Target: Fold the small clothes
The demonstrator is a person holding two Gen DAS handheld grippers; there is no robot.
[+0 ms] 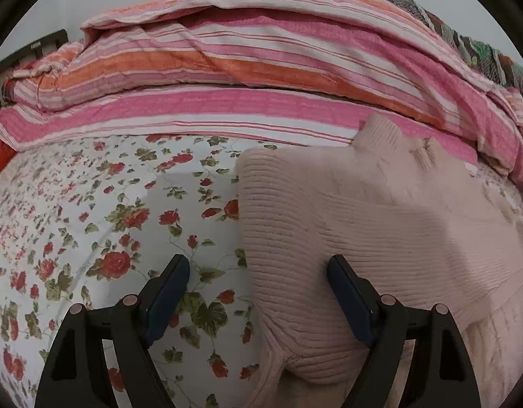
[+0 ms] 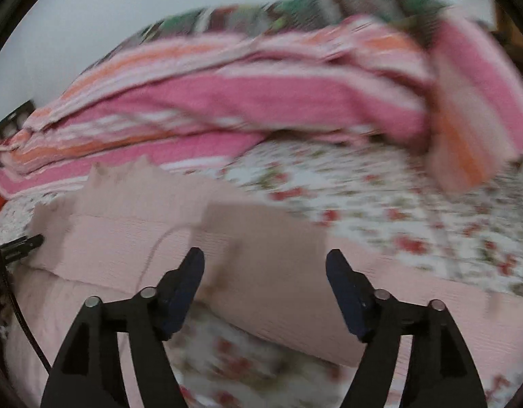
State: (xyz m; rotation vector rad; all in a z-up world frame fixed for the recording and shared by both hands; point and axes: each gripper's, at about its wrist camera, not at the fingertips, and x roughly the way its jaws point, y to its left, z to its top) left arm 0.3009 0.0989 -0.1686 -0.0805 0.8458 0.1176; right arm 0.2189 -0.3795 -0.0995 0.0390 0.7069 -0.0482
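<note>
Behind the pink sweater (image 1: 346, 224) a striped quilt (image 1: 227, 78) lies heaped on the floral sheet (image 1: 91, 204).

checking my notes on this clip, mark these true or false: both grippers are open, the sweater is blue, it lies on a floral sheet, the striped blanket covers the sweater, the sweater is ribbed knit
1. Both grippers are open. True: the left gripper and the right gripper both stand wide, with nothing pinched.
2. The sweater is blue. False: the sweater is pale pink.
3. It lies on a floral sheet. True: the floral sheet has red roses.
4. The striped blanket covers the sweater. False: the striped blanket is bunched up behind it.
5. The sweater is ribbed knit. True.
</note>
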